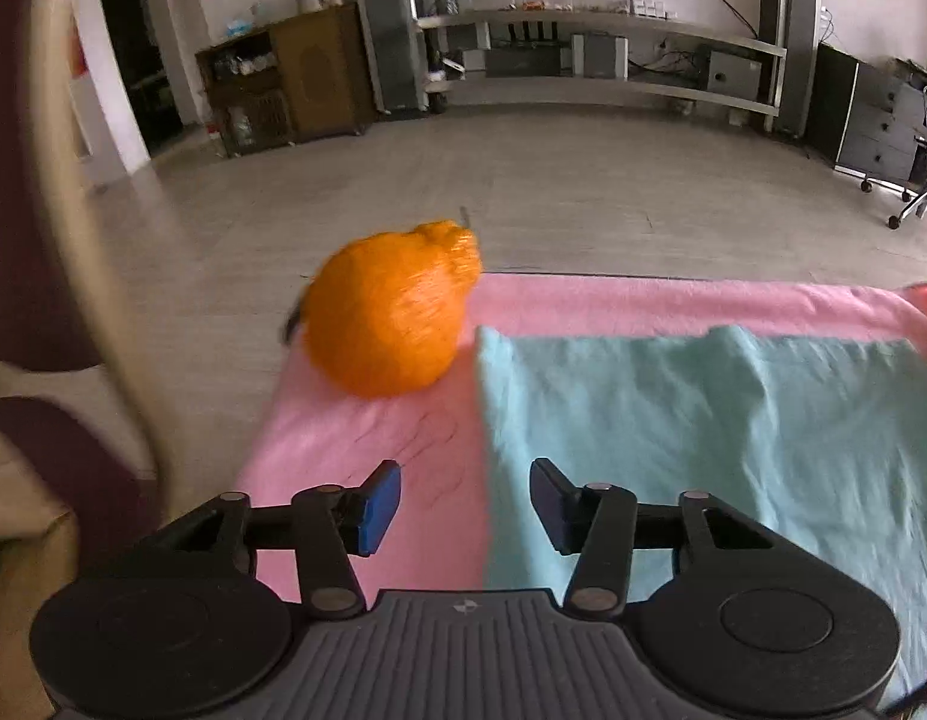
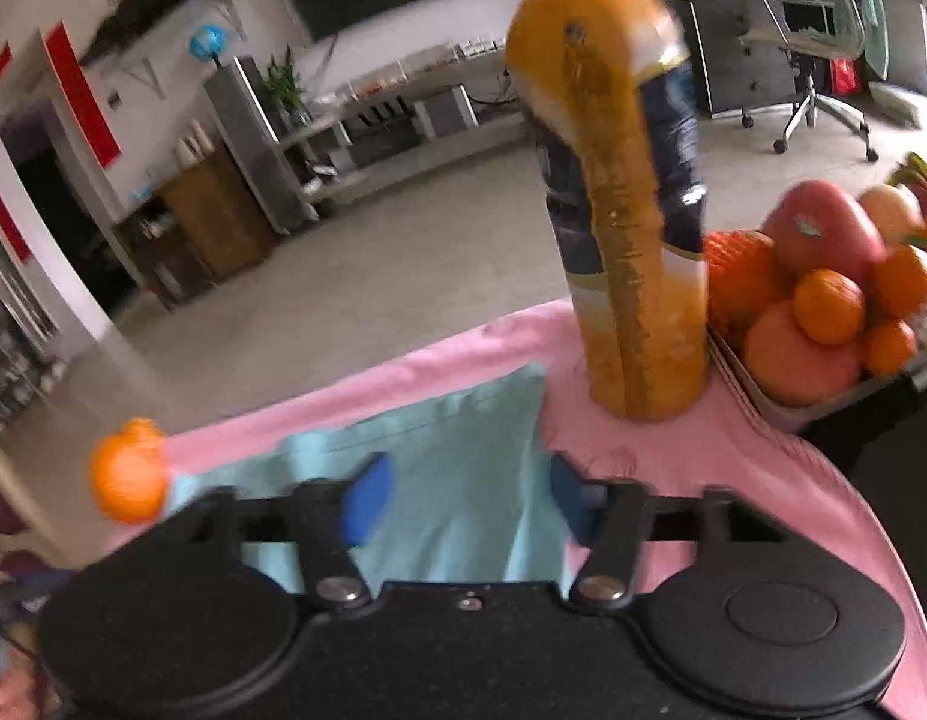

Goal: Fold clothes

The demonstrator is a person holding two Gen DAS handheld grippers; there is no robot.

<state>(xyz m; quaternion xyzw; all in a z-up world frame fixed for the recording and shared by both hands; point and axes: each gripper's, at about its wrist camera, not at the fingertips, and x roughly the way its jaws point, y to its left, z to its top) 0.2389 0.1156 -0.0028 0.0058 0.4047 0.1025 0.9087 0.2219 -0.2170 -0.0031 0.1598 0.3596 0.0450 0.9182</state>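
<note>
Office-like room — swivel chair [image 2: 817, 78] (drawer cabinet [image 1: 871, 120])

Both cameras sit low and close over the teal cloth [image 1: 703, 450] [image 2: 451, 480], facing the far shelf: the left one at its left edge, the right one at its right corner.

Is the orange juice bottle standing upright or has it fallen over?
Upright. The bottle stands on its base on the pink cloth, cap at the top, beside the fruit basket.
</note>
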